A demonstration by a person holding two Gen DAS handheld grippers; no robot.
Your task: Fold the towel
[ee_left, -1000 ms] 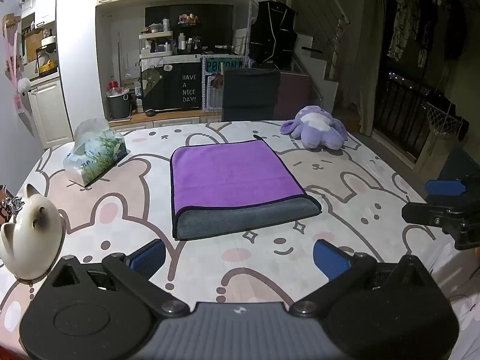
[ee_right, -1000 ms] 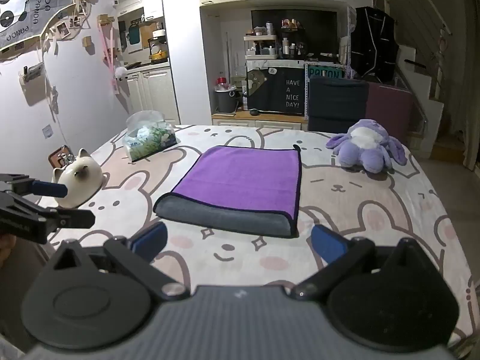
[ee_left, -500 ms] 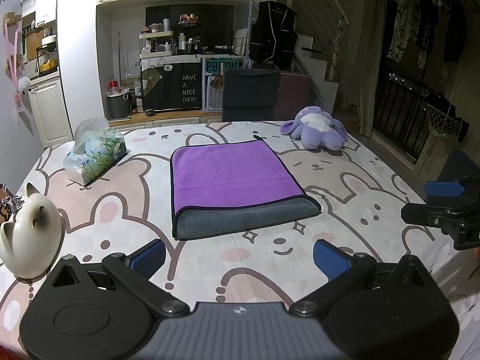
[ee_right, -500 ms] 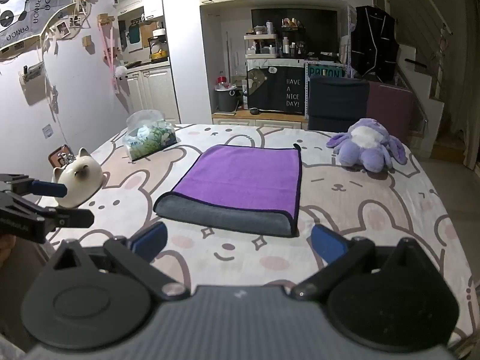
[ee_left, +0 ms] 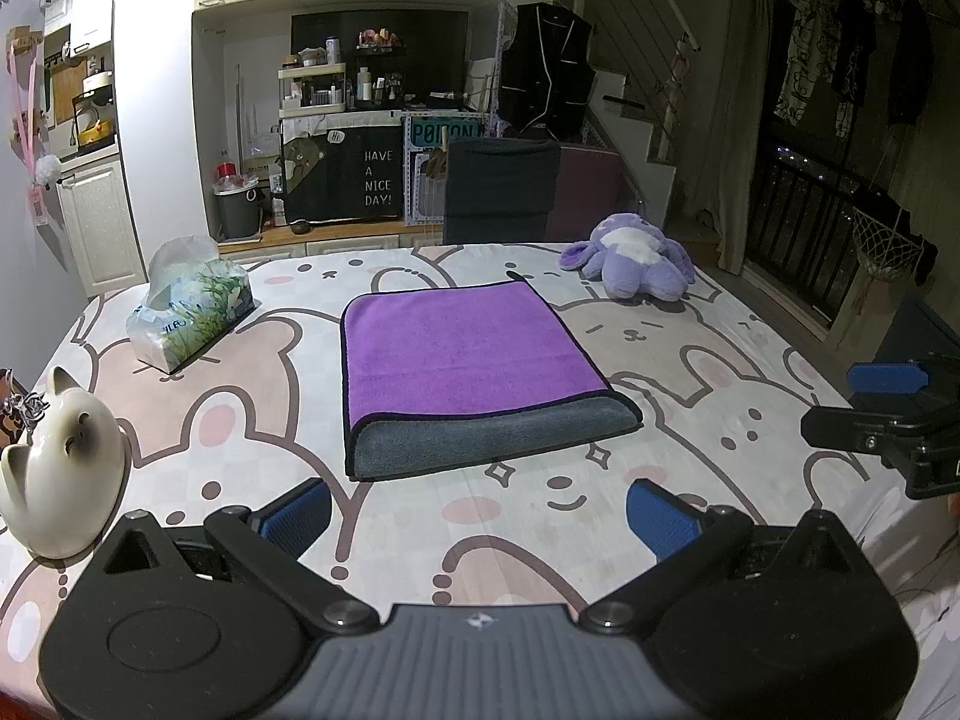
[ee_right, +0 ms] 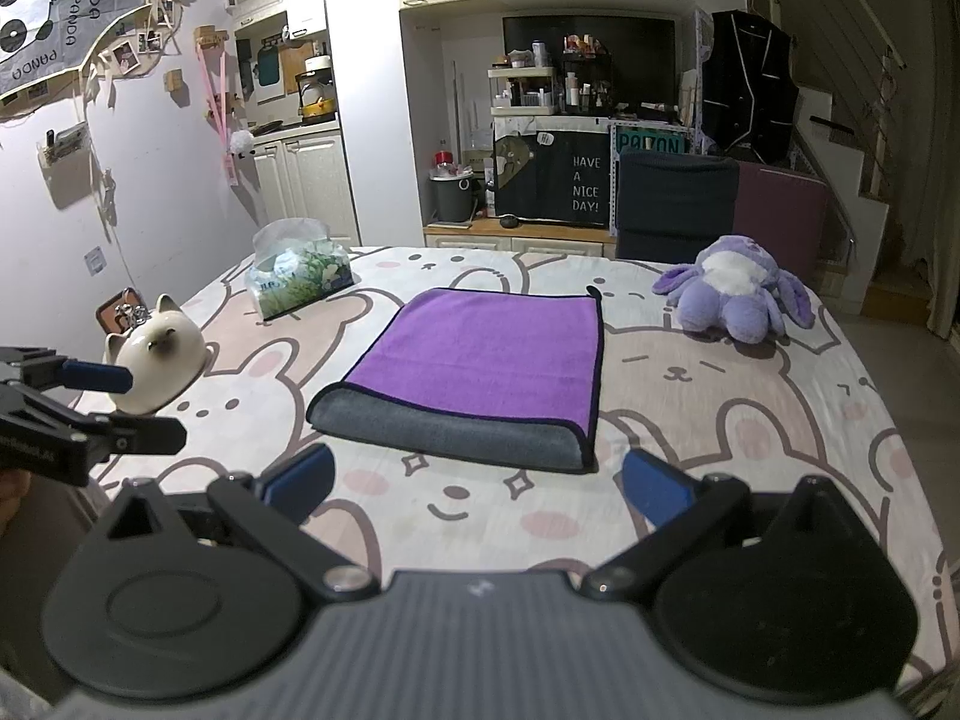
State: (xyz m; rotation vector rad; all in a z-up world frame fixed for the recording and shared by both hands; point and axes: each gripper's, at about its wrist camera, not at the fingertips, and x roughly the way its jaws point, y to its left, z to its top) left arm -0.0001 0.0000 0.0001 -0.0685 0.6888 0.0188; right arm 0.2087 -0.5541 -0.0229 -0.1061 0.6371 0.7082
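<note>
A purple towel with a grey underside lies folded flat on the bunny-print table, its grey fold edge nearest me. It also shows in the right wrist view. My left gripper is open and empty, held above the table just short of the towel's near edge. My right gripper is open and empty too, at the same near edge. Each gripper shows in the other's view: the right one at the right side, the left one at the left side.
A tissue pack lies at the back left and a white cat figurine at the near left. A purple plush toy sits at the back right. A dark chair stands behind the table's far edge.
</note>
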